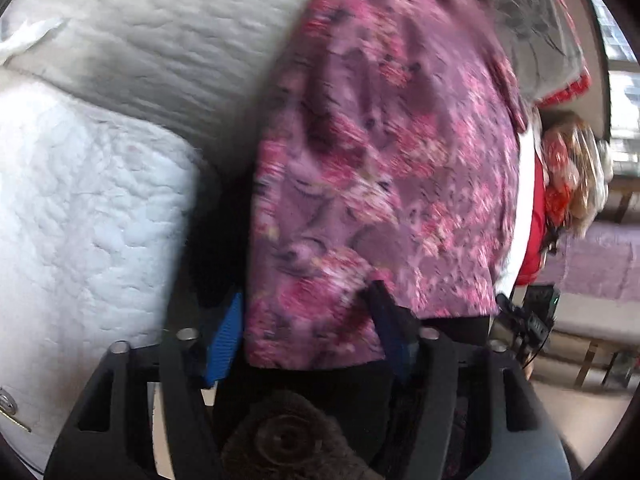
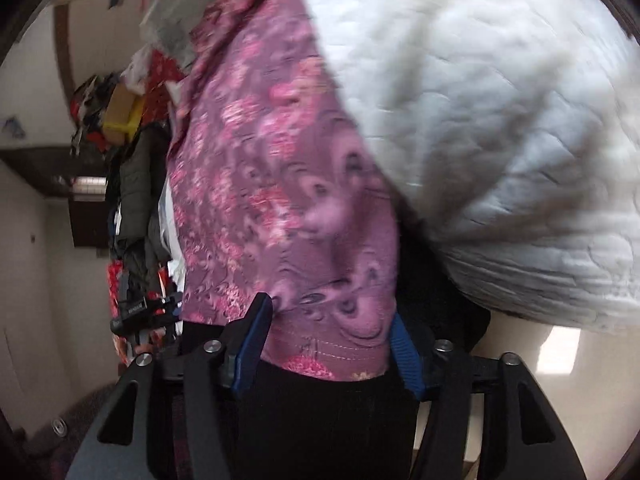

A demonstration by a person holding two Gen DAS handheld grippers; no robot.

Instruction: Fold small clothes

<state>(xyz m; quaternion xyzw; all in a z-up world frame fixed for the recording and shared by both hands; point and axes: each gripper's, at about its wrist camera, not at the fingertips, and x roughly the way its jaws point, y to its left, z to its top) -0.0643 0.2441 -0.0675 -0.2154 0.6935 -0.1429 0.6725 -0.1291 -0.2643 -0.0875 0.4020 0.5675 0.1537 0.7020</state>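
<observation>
A white quilted cover [image 1: 88, 216] fills the bed; a dark jacket [image 2: 138, 184] hangs among red clutter [image 1: 560, 184].

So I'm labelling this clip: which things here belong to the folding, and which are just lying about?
Job:
- purple floral garment
- left gripper
- right gripper

Lying about:
- white quilt
- red clothes
- dark jacket
</observation>
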